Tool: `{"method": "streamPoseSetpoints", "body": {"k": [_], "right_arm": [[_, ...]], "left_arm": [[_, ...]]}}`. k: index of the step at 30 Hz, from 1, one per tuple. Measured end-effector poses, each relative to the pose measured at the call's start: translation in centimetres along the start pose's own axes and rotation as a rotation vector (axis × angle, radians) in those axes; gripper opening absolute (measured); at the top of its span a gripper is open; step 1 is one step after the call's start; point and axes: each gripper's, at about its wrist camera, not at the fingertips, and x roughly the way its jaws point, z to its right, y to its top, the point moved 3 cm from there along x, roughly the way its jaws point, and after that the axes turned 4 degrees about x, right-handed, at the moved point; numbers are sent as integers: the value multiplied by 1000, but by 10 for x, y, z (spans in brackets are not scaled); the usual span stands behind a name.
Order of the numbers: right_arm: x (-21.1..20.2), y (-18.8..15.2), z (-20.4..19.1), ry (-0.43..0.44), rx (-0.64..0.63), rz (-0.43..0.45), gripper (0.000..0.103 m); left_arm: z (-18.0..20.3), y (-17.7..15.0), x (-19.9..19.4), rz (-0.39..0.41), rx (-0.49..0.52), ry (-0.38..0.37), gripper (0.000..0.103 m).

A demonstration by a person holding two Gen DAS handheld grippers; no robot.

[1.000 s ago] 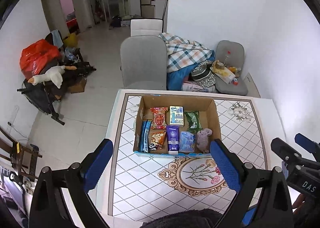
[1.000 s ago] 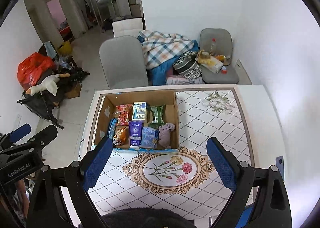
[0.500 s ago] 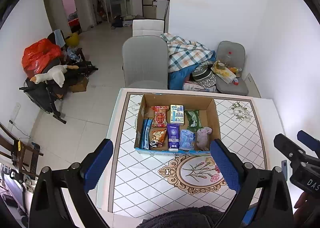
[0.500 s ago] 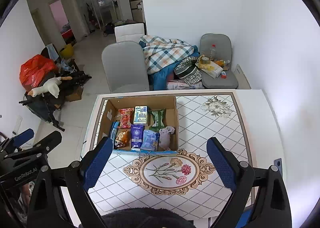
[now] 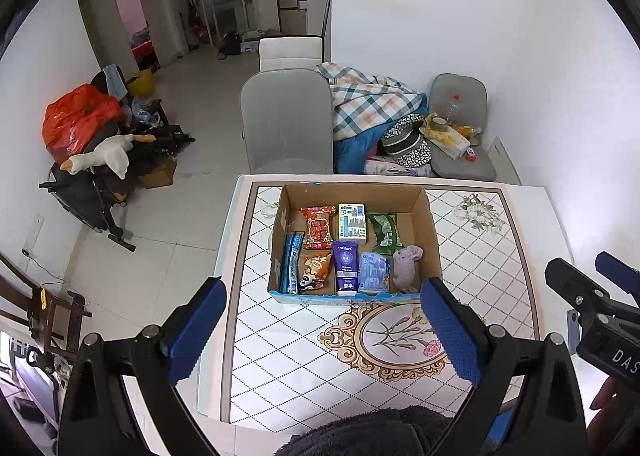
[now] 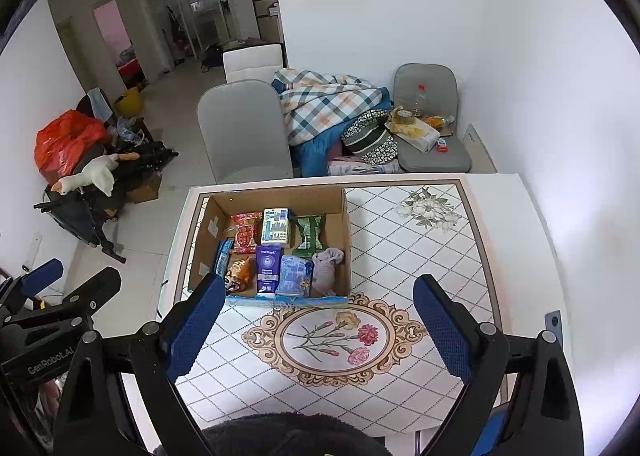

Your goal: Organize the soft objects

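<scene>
An open cardboard box (image 5: 430, 216) (image 6: 346, 216) stands on the patterned table (image 5: 320, 356) (image 6: 420, 256). In it lie several soft packets and a tube, among them a red snack pack (image 5: 318, 226), a purple tube (image 5: 346, 266) (image 6: 267, 268), a blue tissue pack (image 5: 374, 272) (image 6: 295, 276) and a small grey plush toy (image 5: 406, 266) (image 6: 328, 264) at its right. My left gripper (image 5: 320, 320) is open and empty, high above the table's near side. My right gripper (image 6: 316, 320) is open and empty too, beside it.
A grey chair (image 5: 288, 120) stands behind the table. A plaid blanket pile (image 5: 368, 104) and a second chair with clutter (image 5: 456, 136) sit by the wall. A stroller with a plush goose (image 5: 104, 156) and red bag stands left.
Both grippers have risen and drawn back from the table, so the box looks smaller and more of the room shows. Both stay open and empty.
</scene>
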Motion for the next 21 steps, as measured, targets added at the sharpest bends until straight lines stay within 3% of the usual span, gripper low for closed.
{"method": "streamPoseSetpoints", "body": {"k": [21], "right_arm": [[6,-3,5,-47,2,0,97]], "left_arm": [[5,0,-1,-7,5,-4,100]]}}
